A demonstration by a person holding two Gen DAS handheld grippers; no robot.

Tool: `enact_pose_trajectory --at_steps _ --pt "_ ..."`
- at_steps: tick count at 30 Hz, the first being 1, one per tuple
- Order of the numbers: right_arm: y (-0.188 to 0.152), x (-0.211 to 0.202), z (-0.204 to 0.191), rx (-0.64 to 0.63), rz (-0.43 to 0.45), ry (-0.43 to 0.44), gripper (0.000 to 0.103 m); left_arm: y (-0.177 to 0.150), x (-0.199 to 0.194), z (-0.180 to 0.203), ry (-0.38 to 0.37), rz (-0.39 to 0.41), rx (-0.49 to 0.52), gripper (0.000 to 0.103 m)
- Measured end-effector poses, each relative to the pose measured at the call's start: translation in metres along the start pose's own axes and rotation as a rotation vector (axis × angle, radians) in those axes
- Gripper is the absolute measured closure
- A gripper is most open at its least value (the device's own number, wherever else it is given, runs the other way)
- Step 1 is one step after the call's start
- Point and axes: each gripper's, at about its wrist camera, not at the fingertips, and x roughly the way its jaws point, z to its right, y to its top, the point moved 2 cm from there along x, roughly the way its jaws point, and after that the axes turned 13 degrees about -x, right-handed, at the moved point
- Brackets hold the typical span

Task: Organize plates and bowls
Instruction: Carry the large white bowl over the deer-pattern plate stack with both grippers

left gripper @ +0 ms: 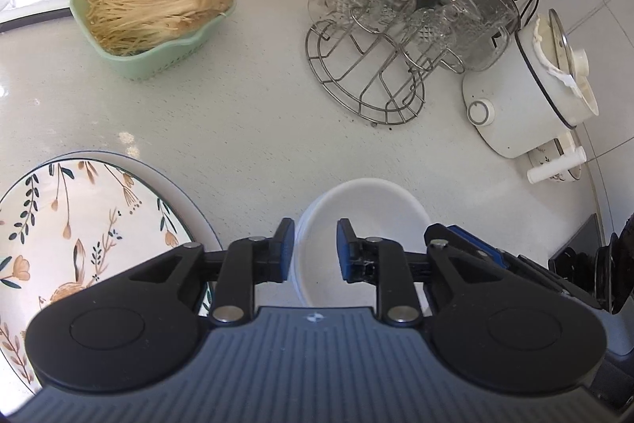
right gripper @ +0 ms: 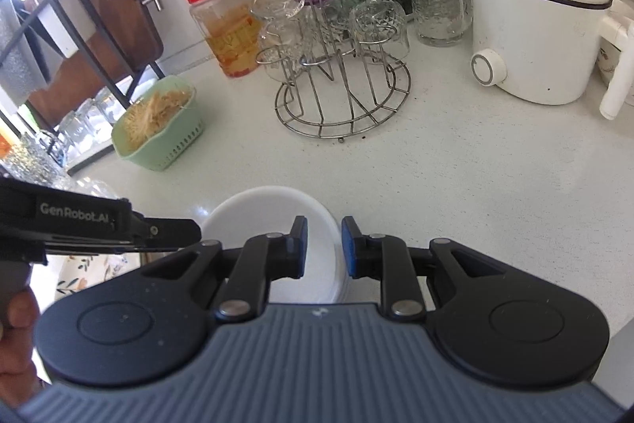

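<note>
You've got both grippers parked on opposite rims of the white bowls [left gripper: 364, 217], which sit nested on the counter [left gripper: 245, 129] just right of the floral plate [left gripper: 79, 224]. Your left gripper [left gripper: 316, 250] straddles the near-left rim, pads slightly apart, not squeezing. Your right gripper [right gripper: 325, 248] straddles the right rim; can't tell if it's pinching. Looks like stacking, so bowls stay separate from plates.

Floral plate [left gripper: 79, 224] cut off by left frame edge; white bowl's [left gripper: 364, 209] near side hidden behind left gripper [left gripper: 316, 248] body.
</note>
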Motion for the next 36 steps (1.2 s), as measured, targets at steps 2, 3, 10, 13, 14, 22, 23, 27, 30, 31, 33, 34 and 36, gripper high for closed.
enact_pose_trajectory --at_steps 2,3,10,13,14,22,23,27,30,31,33,34,36 --pt "0.0 0.0 0.004 0.017 0.01 -0.001 0.07 0.0 0.0 0.002 -0.006 0.003 0.011 0.076" --pt "0.0 0.0 0.006 0.027 0.015 0.0 0.066 0.0 0.001 0.003 -0.003 0.008 0.027 0.076" --pt "-0.012 0.01 0.016 0.065 -0.026 0.01 0.067 -0.004 0.02 0.003 0.005 -0.008 0.051 0.077" --pt "-0.019 0.017 0.017 0.082 -0.062 0.025 0.067 -0.008 0.02 0.002 -0.002 0.011 0.06 0.077" --pt "-0.02 0.019 0.017 0.087 -0.071 0.033 0.067 -0.008 0.02 0.001 0.007 0.012 0.06 0.076" --pt "-0.021 0.024 0.016 0.13 -0.103 0.05 0.067 -0.01 0.029 0.002 0.057 -0.039 0.111 0.076" --pt "-0.021 0.025 0.015 0.125 -0.106 0.052 0.067 -0.01 0.031 0.002 0.066 -0.043 0.121 0.076" --pt "-0.024 0.028 0.015 0.128 -0.133 0.045 0.067 -0.008 0.036 0.004 0.08 -0.06 0.13 0.076" --pt "-0.026 0.031 0.017 0.136 -0.149 0.05 0.075 -0.007 0.04 0.007 0.096 -0.056 0.145 0.076" --pt "-0.027 0.032 0.016 0.134 -0.152 0.052 0.075 -0.006 0.041 0.008 0.1 -0.057 0.149 0.076" --pt "-0.028 0.034 0.016 0.133 -0.154 0.057 0.075 -0.006 0.044 0.009 0.097 -0.068 0.144 0.076" --pt "-0.029 0.034 0.016 0.133 -0.155 0.059 0.075 -0.006 0.045 0.01 0.098 -0.071 0.145 0.076" --pt "-0.029 0.036 0.015 0.132 -0.157 0.06 0.075 -0.006 0.048 0.011 0.096 -0.069 0.152 0.076"
